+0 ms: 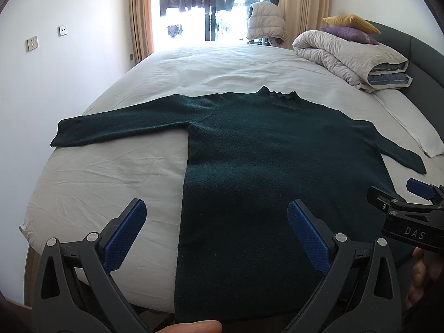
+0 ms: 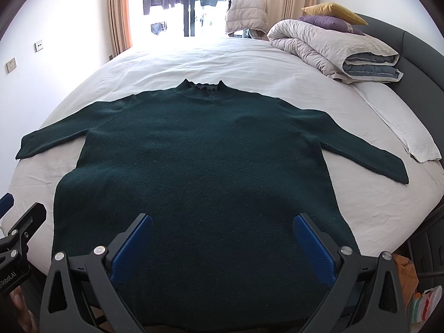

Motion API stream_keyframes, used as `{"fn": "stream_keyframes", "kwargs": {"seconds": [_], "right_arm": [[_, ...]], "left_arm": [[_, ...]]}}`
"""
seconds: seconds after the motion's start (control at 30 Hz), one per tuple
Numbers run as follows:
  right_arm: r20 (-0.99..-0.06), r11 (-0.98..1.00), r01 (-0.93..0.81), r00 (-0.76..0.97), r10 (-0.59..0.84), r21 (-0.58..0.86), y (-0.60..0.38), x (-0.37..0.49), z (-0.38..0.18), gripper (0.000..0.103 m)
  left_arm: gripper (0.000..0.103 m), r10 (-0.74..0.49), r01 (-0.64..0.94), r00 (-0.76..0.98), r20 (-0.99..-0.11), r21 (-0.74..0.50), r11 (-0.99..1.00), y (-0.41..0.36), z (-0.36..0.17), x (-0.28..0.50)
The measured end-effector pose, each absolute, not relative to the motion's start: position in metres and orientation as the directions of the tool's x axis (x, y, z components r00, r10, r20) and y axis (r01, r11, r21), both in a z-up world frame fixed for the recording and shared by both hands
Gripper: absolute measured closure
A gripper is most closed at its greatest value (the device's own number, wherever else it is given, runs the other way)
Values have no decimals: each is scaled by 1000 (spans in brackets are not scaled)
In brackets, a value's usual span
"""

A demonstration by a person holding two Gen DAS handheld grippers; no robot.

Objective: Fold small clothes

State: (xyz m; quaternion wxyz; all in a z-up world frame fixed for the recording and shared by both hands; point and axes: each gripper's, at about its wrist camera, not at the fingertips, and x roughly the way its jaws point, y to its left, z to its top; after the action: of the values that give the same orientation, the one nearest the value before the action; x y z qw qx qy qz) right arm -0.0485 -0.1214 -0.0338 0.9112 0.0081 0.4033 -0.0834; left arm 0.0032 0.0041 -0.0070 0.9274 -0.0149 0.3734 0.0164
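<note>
A dark green sweater (image 1: 266, 149) (image 2: 199, 161) lies flat on the white bed, collar toward the window, both sleeves spread sideways. My left gripper (image 1: 217, 211) hovers open above the sweater's lower left edge, its blue pads (image 1: 308, 236) wide apart and holding nothing. My right gripper (image 2: 223, 224) is open too, over the lower middle of the sweater near the hem. The right gripper (image 1: 408, 208) also shows at the right edge of the left wrist view. The left gripper (image 2: 16, 236) shows at the left edge of the right wrist view.
The white bed sheet (image 1: 116, 177) (image 2: 277, 63) spreads around the sweater. A rolled duvet (image 1: 352, 55) with purple and yellow pillows (image 2: 333, 16) lies at the far right by the dark headboard (image 2: 416, 52). A folded white cloth (image 2: 410, 133) lies beside the right sleeve.
</note>
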Motion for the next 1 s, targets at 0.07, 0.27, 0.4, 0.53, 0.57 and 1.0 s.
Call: {"fn": "stream_keyframes", "kwargs": {"seconds": [0.07,0.27,0.4,0.53,0.57,1.0], "right_arm": [[-737,986,156,660,-146,-56,-119,-49,-36,0],[-737,986,155,660,-146,-56,-119,-49,-37,0],[-737,986,156,660,-145,-55,-119,-49,-37,0],[-737,986,154,660,-146,-57,-118,-49,-38,0],[-738,987,154,660,-145,-56,-119,-50,-38,0],[-738,987,153,659,-144,-56,-118,-50,-39,0]], "left_arm": [[0,21,-41,721,-693,-13,999,3,-8,3],[0,20,-41,720,-694,-14,999,3,-9,3],[0,20,-42,720,-694,-15,999,3,-10,3],[0,19,-41,720,-694,-15,999,4,-10,3],[0,19,-41,719,-694,-15,999,4,-10,3],[0,18,-42,718,-695,-17,999,4,-10,3]]}}
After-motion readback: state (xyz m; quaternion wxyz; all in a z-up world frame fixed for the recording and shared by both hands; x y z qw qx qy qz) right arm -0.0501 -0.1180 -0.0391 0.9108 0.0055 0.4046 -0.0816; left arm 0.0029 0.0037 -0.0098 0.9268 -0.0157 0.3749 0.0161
